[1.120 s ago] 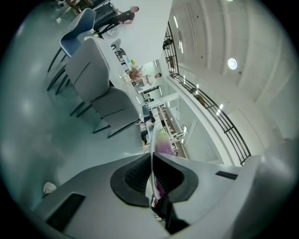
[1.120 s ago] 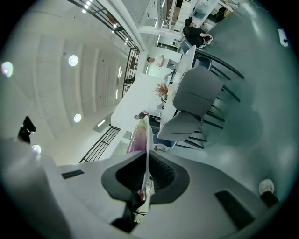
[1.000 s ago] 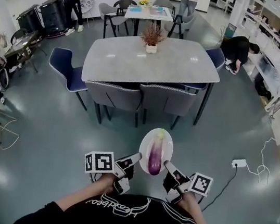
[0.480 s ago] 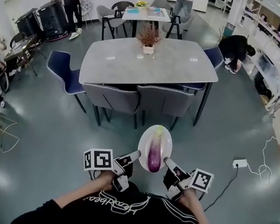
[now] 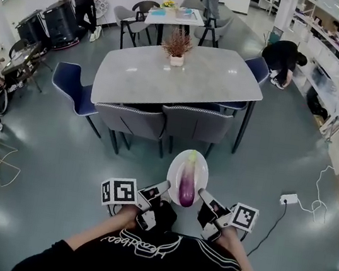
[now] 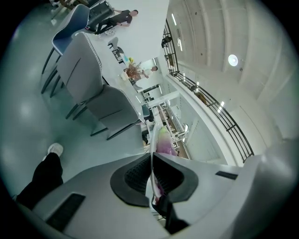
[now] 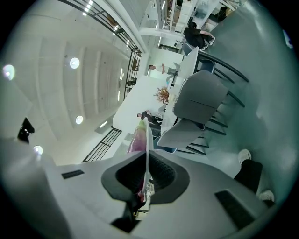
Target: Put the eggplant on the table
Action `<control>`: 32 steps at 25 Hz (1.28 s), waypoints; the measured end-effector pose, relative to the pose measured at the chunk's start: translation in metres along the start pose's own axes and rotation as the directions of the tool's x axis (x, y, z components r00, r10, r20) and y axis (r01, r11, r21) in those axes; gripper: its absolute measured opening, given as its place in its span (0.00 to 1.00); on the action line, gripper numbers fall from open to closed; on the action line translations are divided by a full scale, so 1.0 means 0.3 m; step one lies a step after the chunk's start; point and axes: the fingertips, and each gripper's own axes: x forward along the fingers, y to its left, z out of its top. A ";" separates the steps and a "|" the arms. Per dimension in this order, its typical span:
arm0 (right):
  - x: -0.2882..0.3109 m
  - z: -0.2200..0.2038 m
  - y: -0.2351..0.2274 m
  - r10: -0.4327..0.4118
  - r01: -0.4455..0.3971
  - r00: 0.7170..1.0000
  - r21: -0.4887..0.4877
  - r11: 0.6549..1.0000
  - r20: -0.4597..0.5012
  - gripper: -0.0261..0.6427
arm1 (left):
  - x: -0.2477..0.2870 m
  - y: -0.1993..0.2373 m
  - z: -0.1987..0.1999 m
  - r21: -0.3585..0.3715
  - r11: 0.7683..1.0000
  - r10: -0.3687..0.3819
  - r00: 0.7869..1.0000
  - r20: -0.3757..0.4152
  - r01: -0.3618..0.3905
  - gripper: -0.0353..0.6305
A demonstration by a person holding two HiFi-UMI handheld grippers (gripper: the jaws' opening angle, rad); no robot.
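A purple eggplant (image 5: 187,186) with a green stem end lies on a white plate (image 5: 177,166) that I carry in front of me above the floor. My left gripper (image 5: 165,191) is shut on the plate's near left rim and my right gripper (image 5: 200,197) is shut on its near right rim. In the left gripper view the plate (image 6: 153,149) shows edge-on between the dark pads, with the eggplant (image 6: 165,144) past it. The right gripper view shows the plate (image 7: 147,144) and the eggplant (image 7: 138,138) the same way. The grey table (image 5: 140,76) stands ahead, beyond its chairs.
Two grey chairs (image 5: 194,120) line the table's near side, a blue chair (image 5: 69,83) stands at its left end. A potted plant (image 5: 177,45) sits on the table's far part. A white power strip (image 5: 288,198) and its cable lie on the floor right. Several people stand or crouch around the room.
The plate with the eggplant and both grippers have come slightly closer to the table and its chairs. Both grips are unchanged.
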 end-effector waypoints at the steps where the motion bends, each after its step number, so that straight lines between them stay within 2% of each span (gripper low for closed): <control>1: 0.006 0.011 -0.006 -0.002 0.002 1.000 -0.003 1.000 0.000 0.08 | 0.010 0.006 0.007 -0.004 1.000 -0.002 1.000 0.001 0.002 0.09; 7: 0.086 0.108 -0.042 0.000 0.000 1.000 -0.012 1.000 0.001 0.08 | 0.084 0.041 0.100 -0.014 1.000 -0.016 1.000 0.001 0.016 0.09; 14: 0.268 0.266 -0.125 -0.034 0.034 0.999 -0.001 0.999 -0.007 0.08 | 0.207 0.118 0.311 -0.049 0.999 -0.010 1.000 -0.010 0.010 0.09; 20: 0.474 0.450 -0.173 -0.045 0.045 0.999 0.018 0.999 -0.004 0.08 | 0.334 0.169 0.567 -0.071 0.997 -0.008 1.000 -0.020 0.006 0.09; 28: 0.771 0.738 -0.196 -0.045 0.045 0.999 0.006 0.999 0.008 0.08 | 0.495 0.174 0.955 -0.033 0.999 -0.015 1.000 -0.022 0.014 0.09; 32: 0.914 0.846 -0.213 -0.041 0.041 0.999 0.009 0.999 -0.001 0.08 | 0.556 0.206 1.118 -0.042 0.999 -0.013 1.000 -0.018 0.013 0.09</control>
